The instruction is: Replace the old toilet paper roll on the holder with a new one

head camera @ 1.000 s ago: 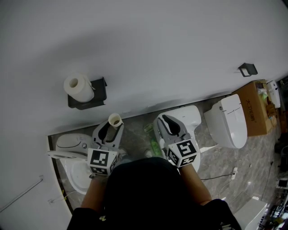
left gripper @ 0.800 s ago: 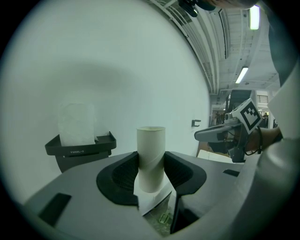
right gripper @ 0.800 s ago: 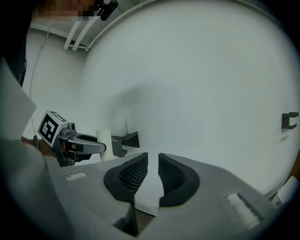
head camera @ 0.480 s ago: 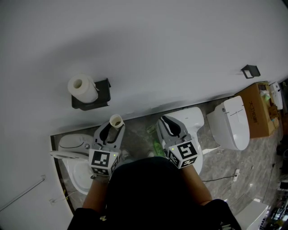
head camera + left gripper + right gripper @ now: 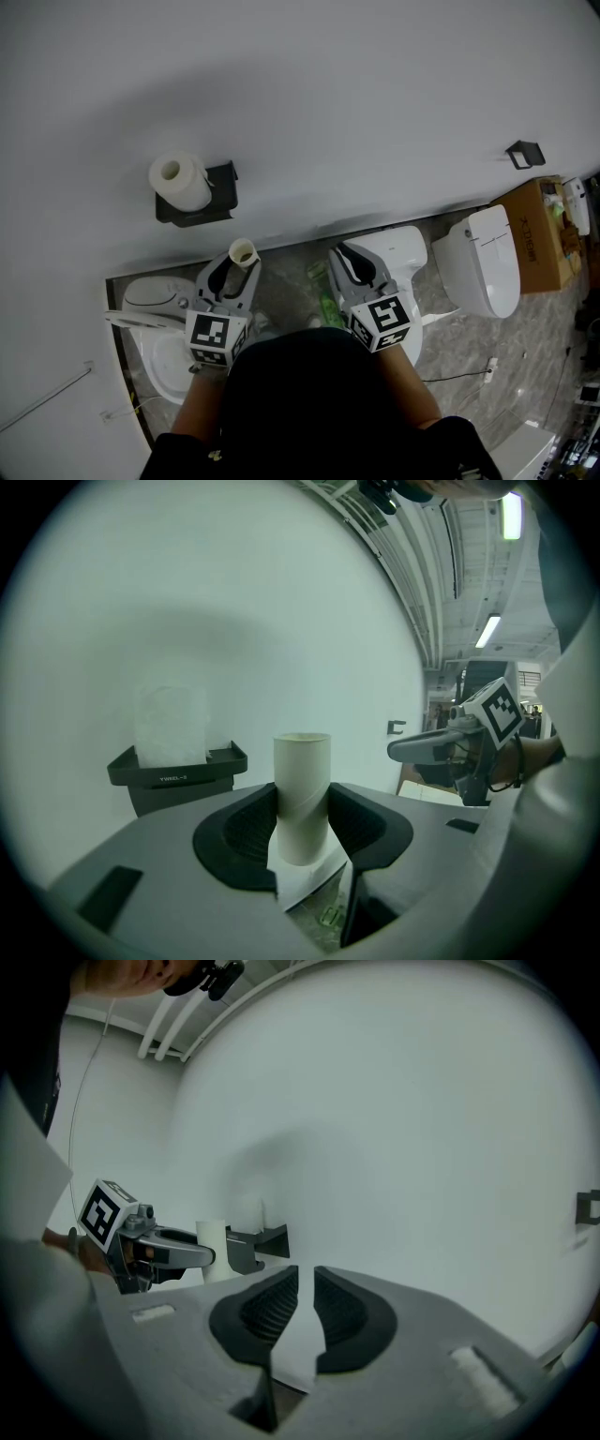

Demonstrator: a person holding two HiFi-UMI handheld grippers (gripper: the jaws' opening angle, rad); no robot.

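A full toilet paper roll (image 5: 180, 182) sits on the black wall holder (image 5: 223, 180) at the left. Below it, the left gripper (image 5: 232, 270) clamps the empty cardboard tube (image 5: 302, 789) upright between its pads. Further right, the right gripper (image 5: 306, 1288) has its jaws closed together with nothing between them.

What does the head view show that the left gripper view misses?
Head view only: the toilets on the floor and the box. Left gripper view only: the ceiling lights. Both: the roll on the holder, the tube clamped in the left gripper, and the right gripper.
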